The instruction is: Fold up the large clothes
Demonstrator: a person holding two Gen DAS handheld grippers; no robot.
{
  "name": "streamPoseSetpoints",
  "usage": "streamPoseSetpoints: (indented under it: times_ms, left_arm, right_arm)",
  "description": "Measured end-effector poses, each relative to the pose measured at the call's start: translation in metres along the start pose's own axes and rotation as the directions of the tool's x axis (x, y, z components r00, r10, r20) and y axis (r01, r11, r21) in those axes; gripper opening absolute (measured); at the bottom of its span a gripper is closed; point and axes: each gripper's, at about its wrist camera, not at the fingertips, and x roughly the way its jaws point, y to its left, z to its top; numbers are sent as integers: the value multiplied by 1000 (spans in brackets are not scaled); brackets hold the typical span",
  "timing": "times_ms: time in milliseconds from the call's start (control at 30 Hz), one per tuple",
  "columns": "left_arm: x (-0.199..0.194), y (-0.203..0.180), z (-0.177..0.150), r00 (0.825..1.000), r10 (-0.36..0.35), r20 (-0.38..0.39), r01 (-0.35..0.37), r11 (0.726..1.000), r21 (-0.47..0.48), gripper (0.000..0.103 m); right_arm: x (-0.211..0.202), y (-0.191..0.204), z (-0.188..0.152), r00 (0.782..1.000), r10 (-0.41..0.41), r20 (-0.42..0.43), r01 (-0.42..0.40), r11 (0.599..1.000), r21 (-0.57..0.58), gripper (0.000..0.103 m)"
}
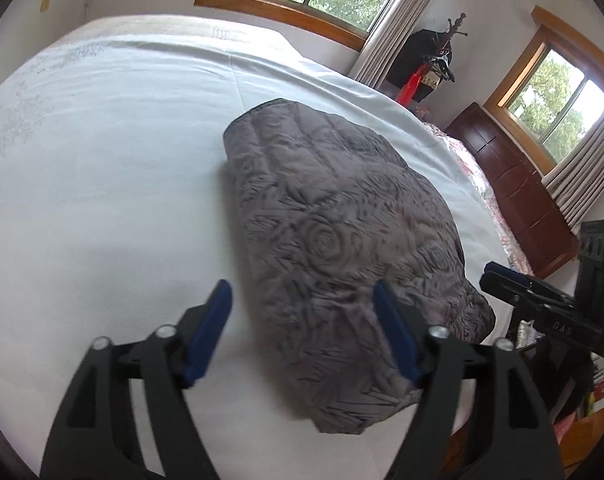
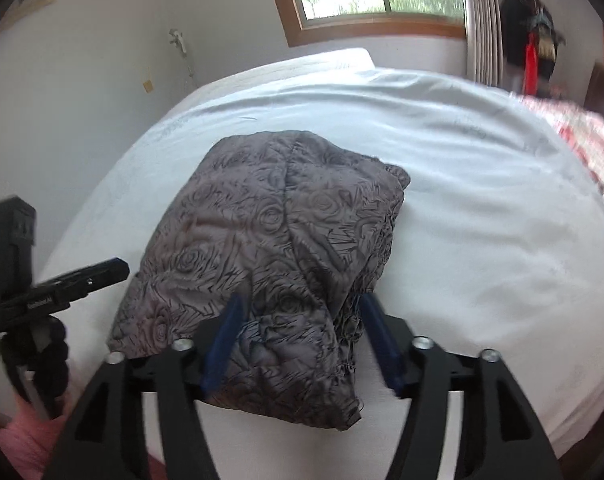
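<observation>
A grey quilted jacket (image 1: 333,208) with a rose pattern lies folded into a thick bundle on the white bed (image 1: 102,160). In the left wrist view, my left gripper (image 1: 302,296) hangs open above the bundle's near left edge, its blue pads clear of the cloth. My right gripper (image 1: 501,276) shows at the bundle's right corner. In the right wrist view, the jacket (image 2: 270,216) fills the middle of the bed (image 2: 481,220). My right gripper (image 2: 302,304) stands open over its near end with cloth beneath the jaws but not pinched. The left gripper (image 2: 114,268) shows at the left.
A floral quilt (image 1: 489,196) lies along the bed's far right side beside a dark wooden cabinet (image 1: 513,184). A coat stand (image 1: 429,60) with dark clothes stands by the curtain (image 1: 389,28). White wall (image 2: 82,60) borders the bed's left. A pink sleeve (image 2: 18,440) is at bottom left.
</observation>
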Motion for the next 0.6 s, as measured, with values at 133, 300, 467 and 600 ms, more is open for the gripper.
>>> streamPoseSetpoints:
  times_ms: [133,300,467,600]
  left_arm:
    - [8,20,14,998,-55,-36,53,997,-49,79]
    - [26,38,23,984,-154,-85,145,984,-108,81]
    - [47,41,23,974,-197,-113,183,975,-125,82]
    - [61,29,23,983,-142,-120,134,988,-78,89]
  right_arm:
    - [17,-30,10,990,125,-59,-119,988,97,82]
    - [42,-42,6,965,236,-116,-216,963,164,87]
    - [64,-49,-1,950,269,-161,-235,951,200,97]
    - [83,-52,-4,938,272,-213,-223,947,231,100]
